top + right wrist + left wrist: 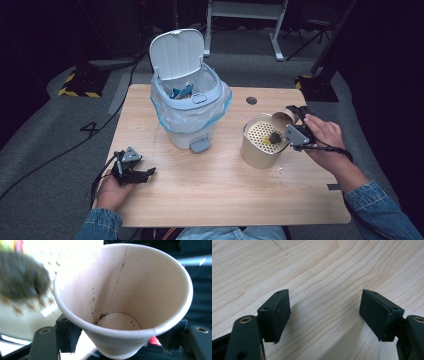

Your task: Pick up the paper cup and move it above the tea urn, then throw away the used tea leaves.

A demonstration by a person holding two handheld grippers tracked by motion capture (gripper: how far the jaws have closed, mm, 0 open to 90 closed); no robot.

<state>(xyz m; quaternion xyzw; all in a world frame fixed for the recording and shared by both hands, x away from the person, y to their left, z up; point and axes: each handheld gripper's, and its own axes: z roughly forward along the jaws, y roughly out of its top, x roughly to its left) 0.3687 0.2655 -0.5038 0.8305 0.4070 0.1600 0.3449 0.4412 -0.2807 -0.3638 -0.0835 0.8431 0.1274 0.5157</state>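
While my right gripper (296,131) pinches paper cup (281,119), cup lies tipped, long axis level, mouth toward 9 o'clock over perforated metal canister (260,150). Dark clump (274,137) at strainer, blurred. Bare table (200,190) toward 6 o'clock. Left gripper (324,312) spread wide, resting low, holding nothing.

Dark lump (21,277) — blurred, edge-cropped
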